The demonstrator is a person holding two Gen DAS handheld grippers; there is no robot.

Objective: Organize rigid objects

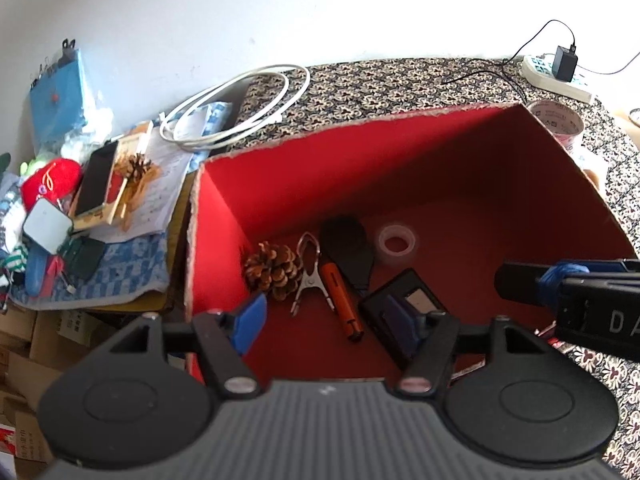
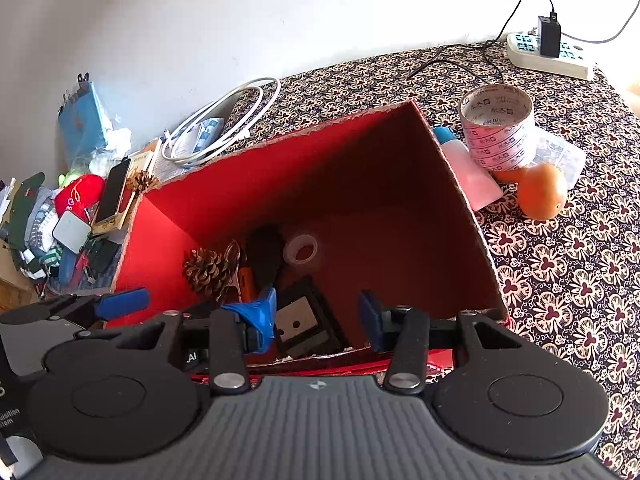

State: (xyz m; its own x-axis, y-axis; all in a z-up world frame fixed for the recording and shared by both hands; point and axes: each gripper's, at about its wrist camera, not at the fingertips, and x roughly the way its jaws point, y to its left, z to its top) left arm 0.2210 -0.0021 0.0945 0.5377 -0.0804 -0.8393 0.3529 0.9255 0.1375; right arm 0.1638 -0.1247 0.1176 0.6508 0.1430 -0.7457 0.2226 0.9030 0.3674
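At the far left we see a cluttered pile: a blue pouch (image 1: 60,96) leaning at the wall, a red cap (image 1: 48,184), a dark phone (image 1: 98,180) lying on a small box, and a coiled white cable (image 1: 240,108) beside them. Next comes the red box (image 1: 400,152), open on top, which stands on the desk (image 2: 560,272) with its patterned cloth. On the floor of this box, from left to right, lie a pine cone (image 1: 272,270), a metal clip (image 1: 310,276), an orange marker (image 1: 342,300), a dark flat object (image 1: 350,248), a black square object (image 1: 404,304) with a pale face, and behind them a clear tape ring (image 1: 396,240). Our left gripper (image 1: 332,320) hangs over the near edge of the box, its blue pads wide apart and holding nothing. Our right gripper (image 2: 320,314) is just beside it, also over the near edge, and its pads are apart too, with nothing between them; in the left wrist view one finger of it reaches in from the right. To the right of the box, on the desk, stand a pink bottle (image 2: 472,172) with a blue cap, touching the box wall, a big printed tape roll (image 2: 496,128), and an orange (image 2: 542,190) just beside the roll. At the far right corner lies a white power strip (image 2: 548,56) with a black charger (image 2: 549,38) plugged in.
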